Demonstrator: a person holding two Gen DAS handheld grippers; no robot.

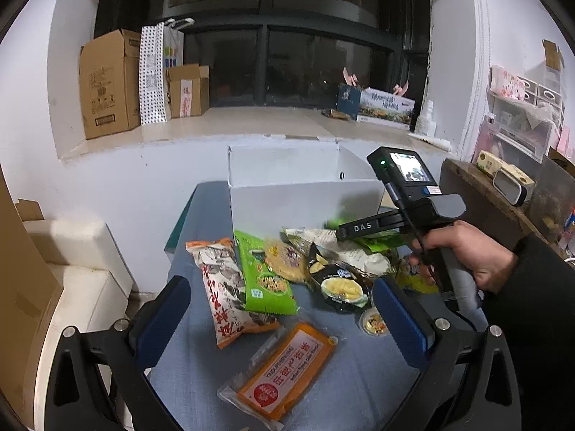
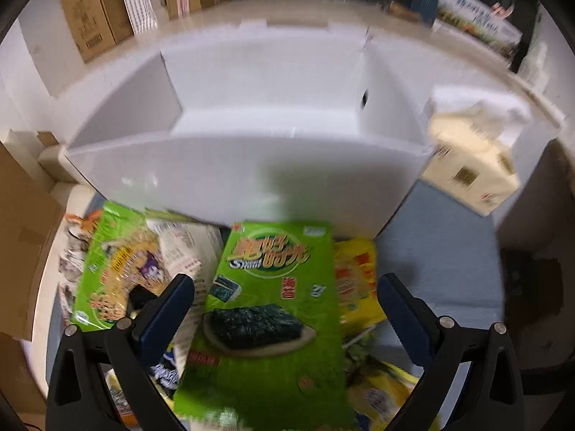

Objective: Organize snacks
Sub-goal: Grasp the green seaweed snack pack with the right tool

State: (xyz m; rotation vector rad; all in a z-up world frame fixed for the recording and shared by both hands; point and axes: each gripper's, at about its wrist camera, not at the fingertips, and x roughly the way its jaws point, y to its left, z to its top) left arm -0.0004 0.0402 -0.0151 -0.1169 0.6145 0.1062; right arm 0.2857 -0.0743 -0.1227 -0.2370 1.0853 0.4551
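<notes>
Left gripper (image 1: 280,309) wide open, empty, above orange flat-cake packet (image 1: 284,370). Right gripper (image 2: 285,305) wide open over green seaweed pack (image 2: 269,309), near white cardboard box (image 2: 251,176); risk: slick pack slides w/ shallow pinch

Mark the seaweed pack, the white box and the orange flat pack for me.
green seaweed pack (image 2: 266,309), right wrist view, on the printed seaweed picture.
white box (image 2: 251,176), right wrist view, on its near wall.
orange flat pack (image 1: 287,370), left wrist view, on its orange label face.
</notes>
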